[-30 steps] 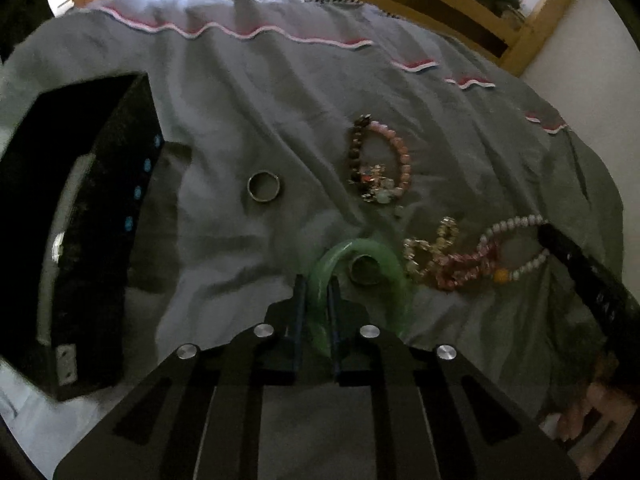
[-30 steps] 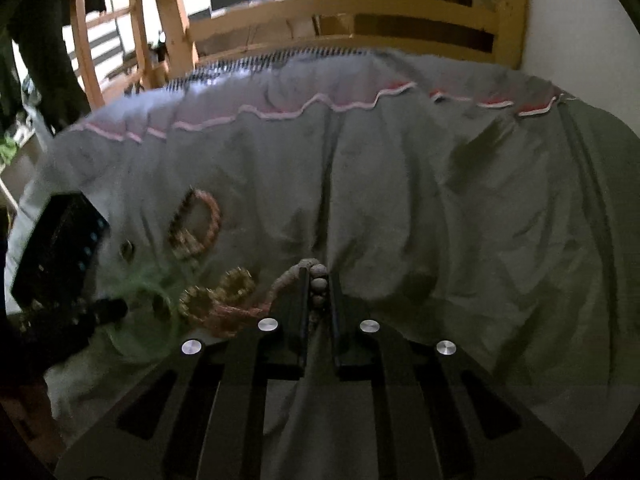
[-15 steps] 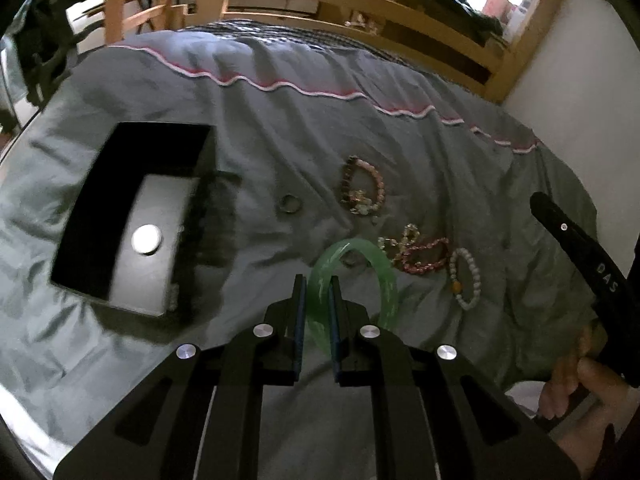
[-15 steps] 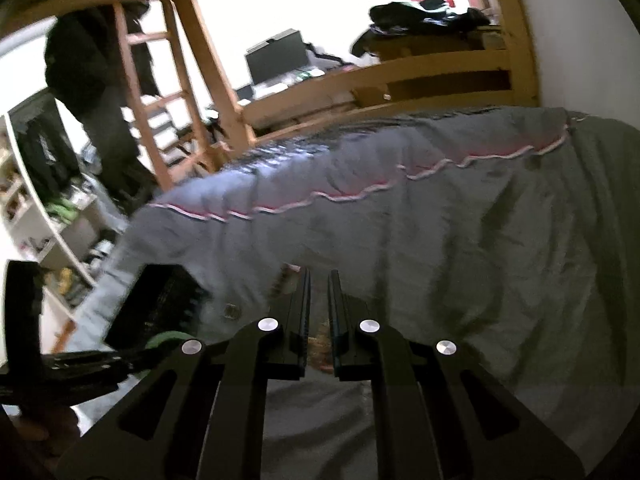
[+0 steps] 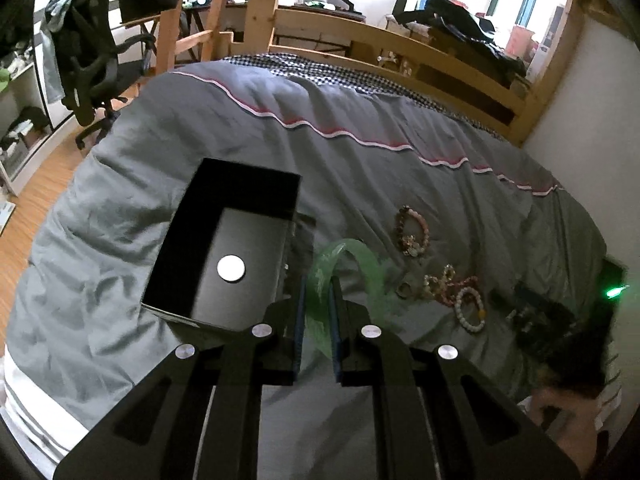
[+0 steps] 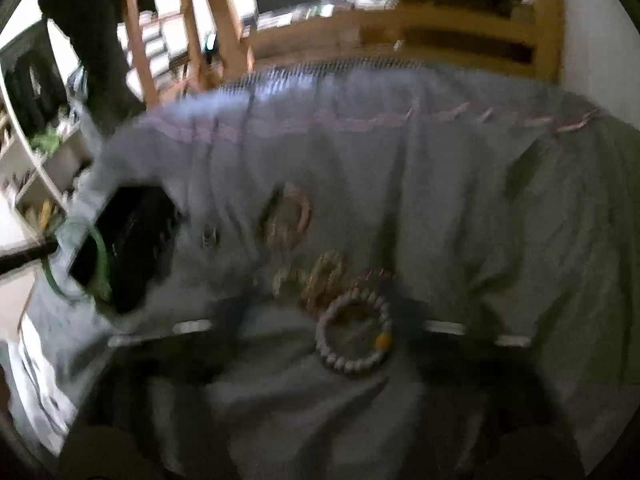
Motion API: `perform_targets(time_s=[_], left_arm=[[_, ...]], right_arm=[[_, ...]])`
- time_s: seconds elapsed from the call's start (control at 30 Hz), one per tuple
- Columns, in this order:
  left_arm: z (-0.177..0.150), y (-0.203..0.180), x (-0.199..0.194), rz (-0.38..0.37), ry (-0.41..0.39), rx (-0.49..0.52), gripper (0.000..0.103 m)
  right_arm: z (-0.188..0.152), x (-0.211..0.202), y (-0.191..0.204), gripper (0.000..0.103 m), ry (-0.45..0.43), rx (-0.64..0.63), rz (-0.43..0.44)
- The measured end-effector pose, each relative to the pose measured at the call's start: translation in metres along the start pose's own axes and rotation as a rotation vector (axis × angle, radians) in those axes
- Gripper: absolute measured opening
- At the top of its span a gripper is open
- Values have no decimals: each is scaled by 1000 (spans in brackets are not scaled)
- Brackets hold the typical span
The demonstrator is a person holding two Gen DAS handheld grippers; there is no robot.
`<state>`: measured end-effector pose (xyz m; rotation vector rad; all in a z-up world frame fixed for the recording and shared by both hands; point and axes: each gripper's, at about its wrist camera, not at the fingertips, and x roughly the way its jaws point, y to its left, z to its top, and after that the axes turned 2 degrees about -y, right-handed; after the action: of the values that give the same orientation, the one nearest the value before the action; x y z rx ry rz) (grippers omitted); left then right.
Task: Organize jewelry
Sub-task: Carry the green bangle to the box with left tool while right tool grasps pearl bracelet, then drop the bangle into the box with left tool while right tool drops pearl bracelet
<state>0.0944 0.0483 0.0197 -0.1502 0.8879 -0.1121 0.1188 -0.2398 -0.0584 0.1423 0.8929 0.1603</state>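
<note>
My left gripper (image 5: 318,280) is shut on a translucent green bangle (image 5: 352,256) and holds it in the air just right of an open black box (image 5: 224,248) with a silver disc (image 5: 230,268) inside. On the grey bedspread lie a pink bead bracelet (image 5: 412,230), a ring (image 5: 405,290), a gold and red bracelet (image 5: 450,284) and a white bead bracelet (image 5: 470,312). The right wrist view is motion-blurred; the white bead bracelet (image 6: 354,336) lies just ahead of my right gripper (image 6: 320,328), whose fingers are smeared. The bangle (image 6: 80,264) and box (image 6: 124,248) show at left.
The grey bedspread (image 5: 360,184) covers a bed with a wooden frame (image 5: 400,48). An office chair (image 5: 92,68) and wood floor lie to the left. A white wall runs along the right side. The right gripper's body (image 5: 552,320) shows at the right.
My left gripper has lifted the green bangle higher and carried it left toward the box. My right gripper has swung down toward the white bead bracelet, blurring its view.
</note>
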Motion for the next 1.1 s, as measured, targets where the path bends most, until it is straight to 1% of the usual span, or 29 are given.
perform_targets(time_s=[0.07,0.1,0.13,0.2,0.23,0.27,0.3,0.33,0.4,0.47,0.6,0.7,0.8,1.0,1.1], left_arm=[[0,3,2,-1,8,-9,11],[-1,3,3,-2,11,-10,12],[-1,4,3,-2,14,-11,12],[-1,5,3,3,14,-13,12],[-1,6,3,3,11,-13,12],[0,8,2,5,7,-15,12],[1,10,0,5,2,-18,12],[2,12,-1,3,-3,-24,12],[2,15,-2,3,-7,-32,12],[3,18,-4,8,-9,-38,12],[5,24,-8,0,-16,-54,12],[6,27,-12,7,-27,-56,12],[8,32,-14,9,-33,-65,12],[12,50,-17,23,-47,-99,12],[13,58,-18,29,-54,-120,12]], right_arm=[[-7,33,0,56,128,-25,-55],[-11,45,-1,35,172,-33,-68],[-16,59,-2,23,225,-53,-98],[-20,63,1,16,230,-72,-105],[-18,58,3,9,212,-77,-90],[-16,51,4,9,180,-72,-62],[-11,38,5,9,117,-53,1],[-7,27,5,9,66,-37,40],[0,8,6,9,-11,-13,96],[3,-8,7,9,-67,9,140],[11,-30,20,9,-129,29,240],[15,-42,39,9,-160,23,296],[22,-47,62,9,-168,12,362],[35,-44,121,9,-153,-50,470],[40,-36,142,9,-143,-73,499]])
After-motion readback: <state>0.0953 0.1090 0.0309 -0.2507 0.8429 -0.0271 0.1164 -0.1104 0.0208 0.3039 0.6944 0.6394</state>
